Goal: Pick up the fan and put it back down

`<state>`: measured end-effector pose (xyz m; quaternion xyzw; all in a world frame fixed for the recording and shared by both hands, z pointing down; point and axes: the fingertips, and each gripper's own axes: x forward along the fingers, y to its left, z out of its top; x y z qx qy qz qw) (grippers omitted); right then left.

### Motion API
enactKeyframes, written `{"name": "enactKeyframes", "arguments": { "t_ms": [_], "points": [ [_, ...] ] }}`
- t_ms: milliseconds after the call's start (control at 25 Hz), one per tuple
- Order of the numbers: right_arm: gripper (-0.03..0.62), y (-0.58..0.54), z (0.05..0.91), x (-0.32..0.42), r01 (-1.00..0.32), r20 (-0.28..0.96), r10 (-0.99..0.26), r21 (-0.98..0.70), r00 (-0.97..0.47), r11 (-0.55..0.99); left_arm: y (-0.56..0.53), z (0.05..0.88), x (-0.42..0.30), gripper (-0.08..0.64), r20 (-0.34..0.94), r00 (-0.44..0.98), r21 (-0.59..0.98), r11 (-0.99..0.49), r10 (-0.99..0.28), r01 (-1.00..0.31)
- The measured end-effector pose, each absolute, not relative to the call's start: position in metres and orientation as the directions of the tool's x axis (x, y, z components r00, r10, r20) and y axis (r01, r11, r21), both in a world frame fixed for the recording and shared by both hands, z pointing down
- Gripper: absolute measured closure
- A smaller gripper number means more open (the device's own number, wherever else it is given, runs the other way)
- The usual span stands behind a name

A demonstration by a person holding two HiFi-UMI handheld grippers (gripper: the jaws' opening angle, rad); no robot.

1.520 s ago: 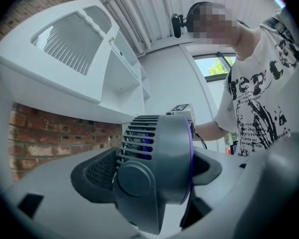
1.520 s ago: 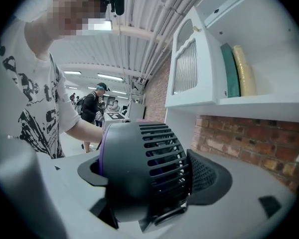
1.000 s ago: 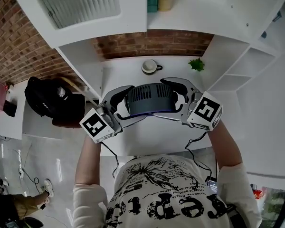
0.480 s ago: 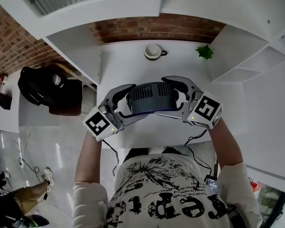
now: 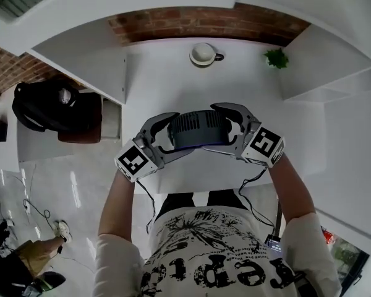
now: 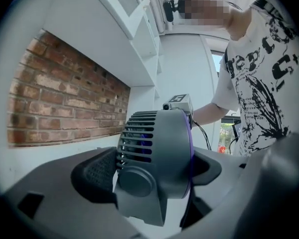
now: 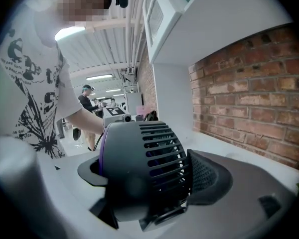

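Note:
A dark grey fan [image 5: 200, 129] with a slatted grille and a purple ring is held between both grippers over the white desk [image 5: 167, 79]. My left gripper [image 5: 179, 135] grips it from the left and my right gripper [image 5: 220, 127] from the right. In the left gripper view the fan [image 6: 157, 166] fills the jaws of that gripper [image 6: 154, 176], with a ribbed pad [image 6: 97, 176] pressed to its side. In the right gripper view the fan [image 7: 139, 168] sits in my right gripper [image 7: 149, 176], a pad [image 7: 209, 176] against its grille. Whether its base touches the desk is hidden.
A white cup [image 5: 203, 54] and a small green plant [image 5: 276, 58] stand at the desk's back by the brick wall [image 5: 204, 23]. White shelves flank the desk. A black bag [image 5: 46, 104] lies on a low surface at left. A person [image 7: 87, 101] stands far off.
Both grippers have come down together with the fan between them, closer to the desk top. The grip on the fan looks the same.

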<state>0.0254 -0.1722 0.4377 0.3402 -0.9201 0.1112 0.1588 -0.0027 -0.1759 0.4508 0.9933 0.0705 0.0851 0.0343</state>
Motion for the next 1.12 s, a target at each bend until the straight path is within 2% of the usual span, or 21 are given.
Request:
{"name": "enactKeyframes", "arguments": {
  "t_ms": [320, 680, 880, 1120],
  "points": [
    [0.137, -0.180, 0.490, 0.022, -0.675, 0.385, -0.588, -0.143, -0.711, 0.724, -0.184, 0.503, -0.007, 0.146, 0.217, 0.959, 0.131, -0.979, 0.181, 0.155],
    [0.137, -0.179, 0.517, 0.012, -0.666, 0.364, -0.590, -0.127, -0.721, 0.735, -0.182, 0.534, -0.017, 0.146, 0.203, 0.964, 0.143, -0.979, 0.173, 0.146],
    [0.132, -0.175, 0.521, 0.009, -0.658, 0.381, -0.581, -0.104, -0.719, 0.746, -0.179, 0.536, -0.018, 0.146, 0.183, 0.969, 0.098, -0.984, 0.165, 0.149],
    [0.127, -0.176, 0.522, 0.007, -0.699, 0.398, -0.619, -0.088, -0.678, 0.710, -0.176, 0.542, -0.021, 0.144, 0.207, 0.966, 0.192, -0.975, 0.153, 0.113]
  ]
}}
